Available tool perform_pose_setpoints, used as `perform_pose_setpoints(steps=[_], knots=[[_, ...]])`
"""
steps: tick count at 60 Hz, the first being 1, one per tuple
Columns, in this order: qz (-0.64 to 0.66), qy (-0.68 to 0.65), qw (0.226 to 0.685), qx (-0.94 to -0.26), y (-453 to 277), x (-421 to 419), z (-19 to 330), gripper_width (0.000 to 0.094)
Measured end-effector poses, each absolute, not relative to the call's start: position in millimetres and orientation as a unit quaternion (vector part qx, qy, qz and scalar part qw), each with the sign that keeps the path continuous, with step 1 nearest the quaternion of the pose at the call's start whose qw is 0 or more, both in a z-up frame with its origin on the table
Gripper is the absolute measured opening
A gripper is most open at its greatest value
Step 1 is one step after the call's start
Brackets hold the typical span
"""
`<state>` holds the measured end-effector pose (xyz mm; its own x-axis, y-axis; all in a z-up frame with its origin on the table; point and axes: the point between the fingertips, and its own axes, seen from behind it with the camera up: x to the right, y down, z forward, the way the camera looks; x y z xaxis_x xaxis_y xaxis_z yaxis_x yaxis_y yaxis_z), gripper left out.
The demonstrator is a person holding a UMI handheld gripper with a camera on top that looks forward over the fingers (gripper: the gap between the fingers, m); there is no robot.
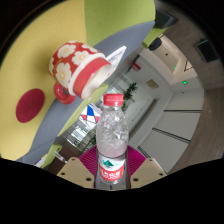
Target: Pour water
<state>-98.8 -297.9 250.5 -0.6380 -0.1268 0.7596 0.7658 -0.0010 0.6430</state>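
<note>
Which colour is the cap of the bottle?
Pink-red, on the bottle between the gripper fingers; gripper view.

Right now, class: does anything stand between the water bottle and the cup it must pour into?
Nothing visible does. The gripper is shut on the water bottle, which points ahead. The red cup with white patterns stands beyond and to one side of the bottle's red cap, with only bare yellow surface showing between them.

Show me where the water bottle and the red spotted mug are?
Water bottle (pixel 113 135): gripper view, on its clear body, held between the fingers.
Red spotted mug (pixel 80 65): gripper view, on its side wall, beyond the bottle.
</note>
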Motion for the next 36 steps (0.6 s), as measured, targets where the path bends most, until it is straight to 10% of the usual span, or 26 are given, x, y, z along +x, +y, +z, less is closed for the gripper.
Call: perform_pose_setpoints(steps=[17,36], knots=[[-0.638,-0.616,0.374,-0.271,-303,-110,261,0.0352],[-0.35,-0.354,0.646,-0.579,-335,-100,341,0.0353]])
